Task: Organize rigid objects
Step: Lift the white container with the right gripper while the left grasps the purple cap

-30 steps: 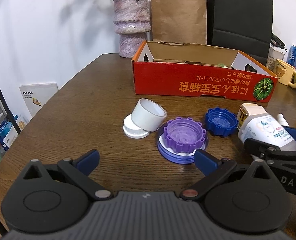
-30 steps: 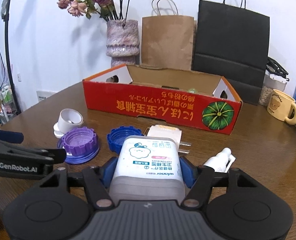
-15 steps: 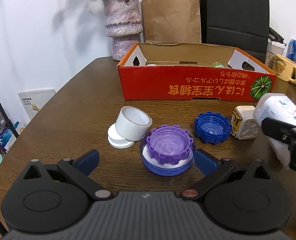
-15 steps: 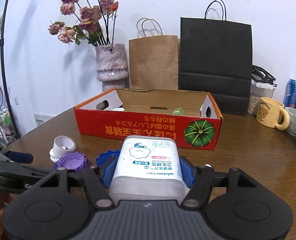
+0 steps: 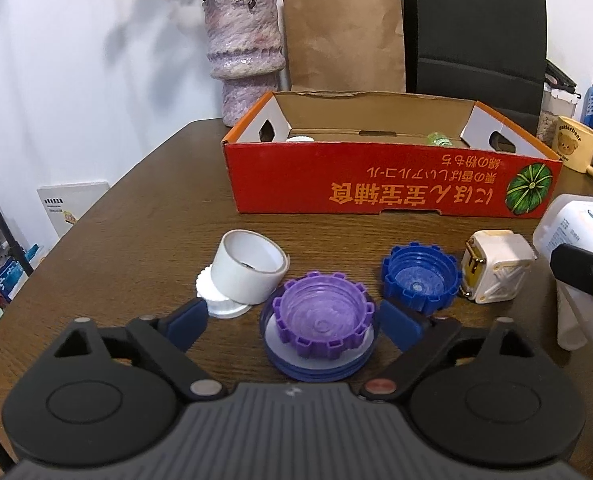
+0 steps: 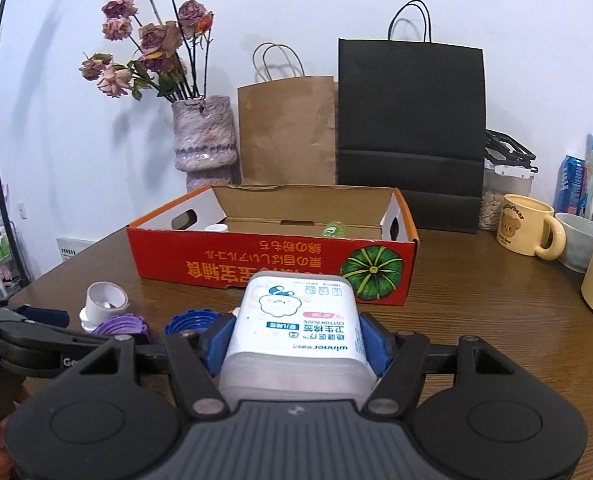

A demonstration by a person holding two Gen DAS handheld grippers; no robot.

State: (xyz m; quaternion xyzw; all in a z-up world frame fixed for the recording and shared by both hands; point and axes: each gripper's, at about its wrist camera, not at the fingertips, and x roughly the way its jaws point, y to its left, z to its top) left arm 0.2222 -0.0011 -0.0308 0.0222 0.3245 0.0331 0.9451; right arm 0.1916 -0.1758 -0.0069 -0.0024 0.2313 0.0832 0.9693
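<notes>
A purple toothed cap [image 5: 322, 316] sits upside down on a wide blue lid [image 5: 316, 364], between the pads of my left gripper [image 5: 294, 322]. Its jaws are closing, and neither pad touches the stack. Beside it are a white tape roll [image 5: 252, 268] leaning on a white cap [image 5: 216, 304], a dark blue cap [image 5: 418, 278] and a white plug adapter [image 5: 496, 268]. My right gripper [image 6: 296, 340] is shut on a white cotton bud box [image 6: 296, 320], held above the table in front of the red cardboard box [image 6: 256, 268]. A white cap and a green item lie inside that box.
Behind the red box [image 5: 376, 192] stand a purple vase [image 5: 244, 52], a brown paper bag [image 5: 344, 36] and a black bag [image 5: 476, 28]. A yellow bear mug [image 6: 524, 232], a bowl and bottles crowd the right. A small white bottle [image 5: 576, 320] lies near the right gripper.
My left gripper has moved in until the purple cap and blue lid sit between its pads, and the jaws have narrowed. The right gripper has lifted the cotton bud box and tilted upward.
</notes>
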